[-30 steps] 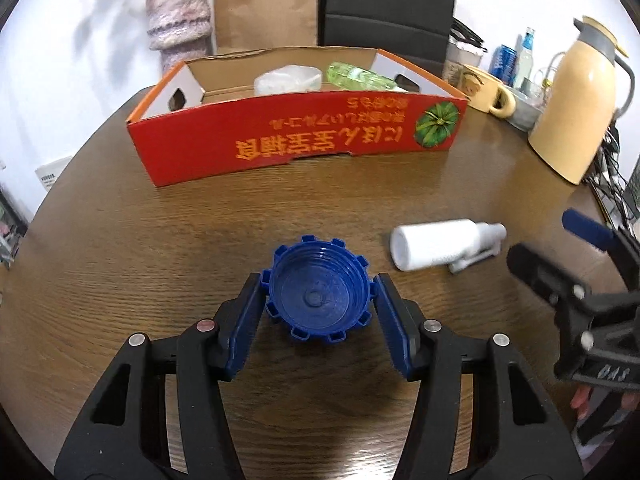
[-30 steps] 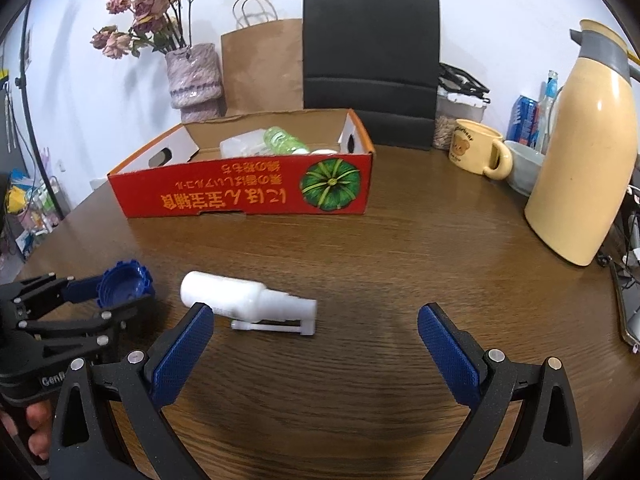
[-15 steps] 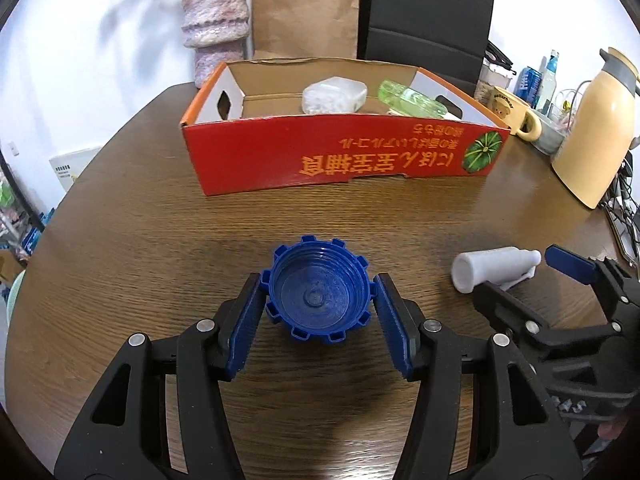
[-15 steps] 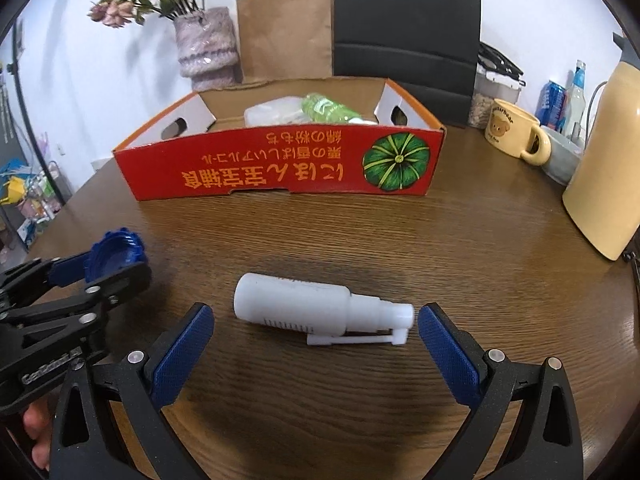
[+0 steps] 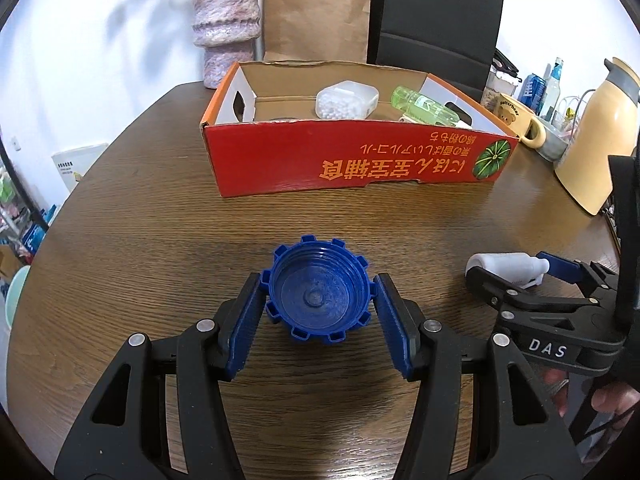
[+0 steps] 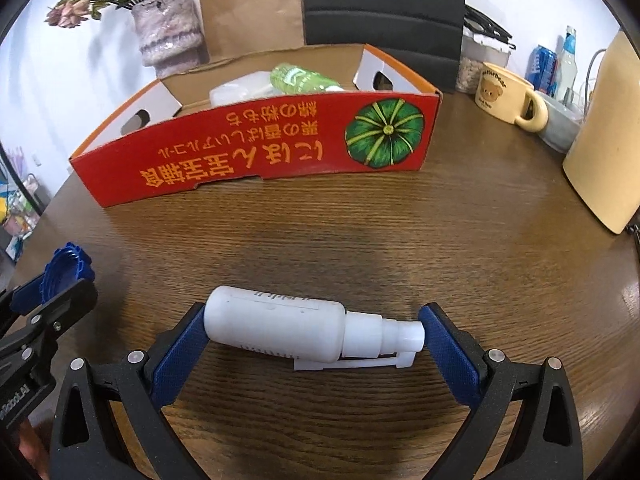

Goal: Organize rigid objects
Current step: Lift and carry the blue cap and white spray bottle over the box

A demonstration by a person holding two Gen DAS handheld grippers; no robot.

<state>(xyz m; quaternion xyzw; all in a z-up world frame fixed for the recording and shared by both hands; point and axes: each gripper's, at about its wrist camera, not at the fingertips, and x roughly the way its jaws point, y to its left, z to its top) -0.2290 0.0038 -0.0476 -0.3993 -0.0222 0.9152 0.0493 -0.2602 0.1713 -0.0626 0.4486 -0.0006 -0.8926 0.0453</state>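
Observation:
My left gripper (image 5: 318, 312) is shut on a blue ribbed cap (image 5: 318, 288), held open side up above the wooden table (image 5: 140, 240). My right gripper (image 6: 314, 334) is closed end to end around a white spray bottle (image 6: 288, 330) lying on its side on the table; both pads touch its ends. The bottle (image 5: 506, 266) and right gripper (image 5: 516, 276) also show at the right of the left wrist view. The cap (image 6: 68, 266) shows at the left of the right wrist view. The red cardboard box (image 5: 352, 164) stands beyond, holding a clear container (image 5: 346, 100) and a green bottle (image 5: 424, 108).
A vase (image 5: 226, 24), paper bags and a black chair stand behind the box. A yellow mug (image 6: 508, 98), a bowl, cans and a cream thermos jug (image 6: 608, 140) stand at the right. The box (image 6: 260, 144) lies straight ahead of the right gripper.
My right gripper has moved forward to the white bottle and narrowed from wide open until its pads touch the bottle's ends. My left gripper has carried the cap to the left and higher.

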